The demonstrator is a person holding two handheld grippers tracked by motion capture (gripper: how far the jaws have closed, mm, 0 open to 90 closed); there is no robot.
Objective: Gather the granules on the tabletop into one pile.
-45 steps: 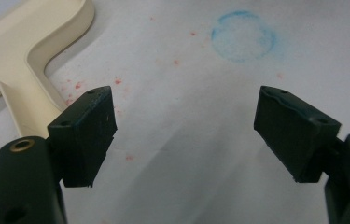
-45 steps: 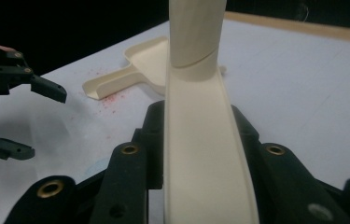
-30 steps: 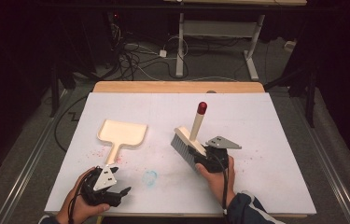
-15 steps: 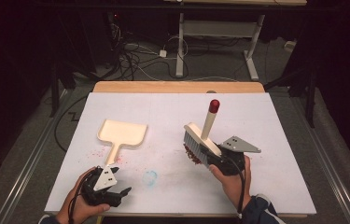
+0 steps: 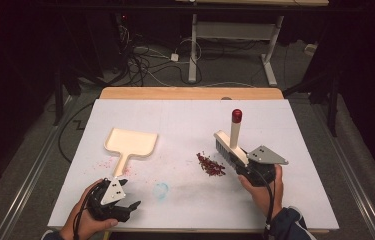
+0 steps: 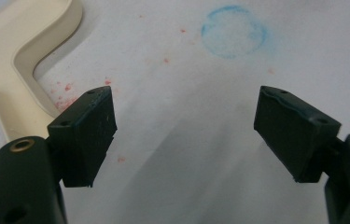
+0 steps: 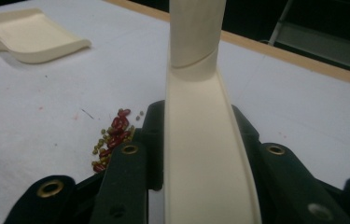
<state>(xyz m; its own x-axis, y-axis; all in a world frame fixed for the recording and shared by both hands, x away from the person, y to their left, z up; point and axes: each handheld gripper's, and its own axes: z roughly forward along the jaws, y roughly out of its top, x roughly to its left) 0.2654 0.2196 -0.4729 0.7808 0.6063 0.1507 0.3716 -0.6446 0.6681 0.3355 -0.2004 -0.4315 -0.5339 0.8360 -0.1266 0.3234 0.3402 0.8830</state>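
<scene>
Gripping: the right claw (image 5: 247, 167) pinches the brush (image 5: 228, 147) by its cream back, right of centre in the high view; in the right gripper view the cream back (image 7: 200, 158) runs up the middle of the frame with the black jaws pressed on both its sides.
Brush: tilted, the handle rising toward the top of the frame to a red tip (image 5: 236, 116); the bristles face left, just beside the beans.
Beans: a small dark red pile (image 5: 210, 164) on the bench, left of the brush; in the right gripper view they lie at lower left (image 7: 112, 137), red ones mixed with a few small greenish ones.
Left claw: low at the lower left of the high view (image 5: 125, 210), jaws spread wide with nothing between them; the left gripper view shows bare bench between the two black pads (image 6: 88, 133).
Dustpan: cream, flat on the bench at centre left (image 5: 130, 145), its handle pointing down the frame toward the left claw; apart from that claw, and well apart from the beans.
Bench: white top (image 5: 185, 125) with a wooden edge at the far side; faint red specks lie near the dustpan handle.
Blue ring: a smudged blue circle (image 5: 161, 190) on the bench between the two claws, at upper centre in the left gripper view (image 6: 233, 31).
Hands: one holds each claw, coming in from the bottom edge.
</scene>
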